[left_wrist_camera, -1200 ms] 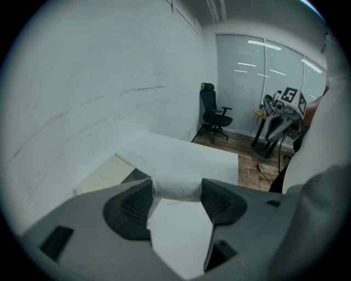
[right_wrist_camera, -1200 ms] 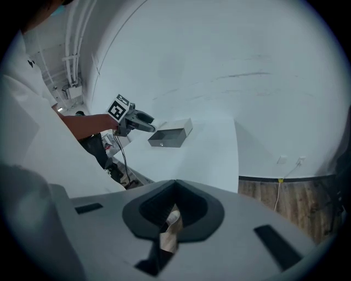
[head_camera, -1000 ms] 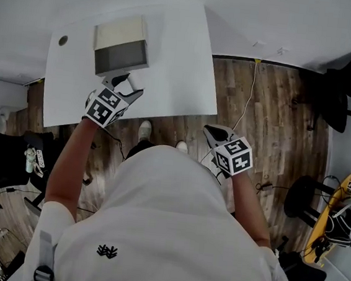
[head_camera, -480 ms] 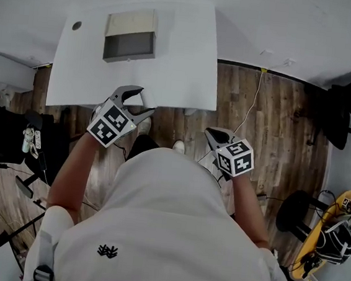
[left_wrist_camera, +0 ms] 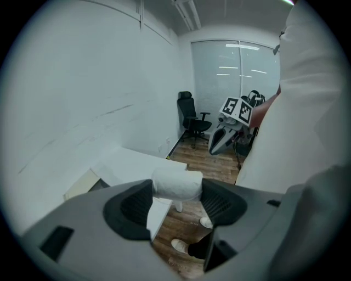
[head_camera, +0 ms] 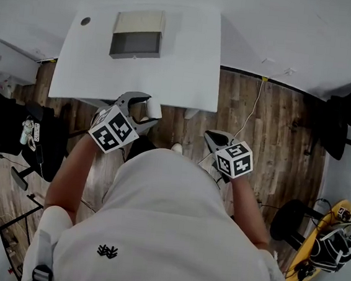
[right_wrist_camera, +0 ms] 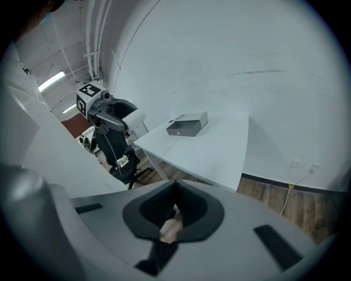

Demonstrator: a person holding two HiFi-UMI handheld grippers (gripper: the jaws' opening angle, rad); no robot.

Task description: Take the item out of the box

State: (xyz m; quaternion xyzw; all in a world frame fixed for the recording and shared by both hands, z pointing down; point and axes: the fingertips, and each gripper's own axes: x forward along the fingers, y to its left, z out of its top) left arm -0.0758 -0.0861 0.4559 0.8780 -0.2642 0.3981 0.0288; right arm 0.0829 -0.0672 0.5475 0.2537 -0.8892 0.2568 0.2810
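pinching a white roll (left_wrist_camera: 176, 184) are the left gripper (head_camera: 142, 111) jaws; the right gripper (head_camera: 211, 135) jaws sit pressed together.

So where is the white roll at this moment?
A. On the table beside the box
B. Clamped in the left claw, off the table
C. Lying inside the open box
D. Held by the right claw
B: the left gripper view shows the white roll clamped in the left claw, and in the head view it hangs past the table's near edge, away from the open box; the right claw is shut on nothing.
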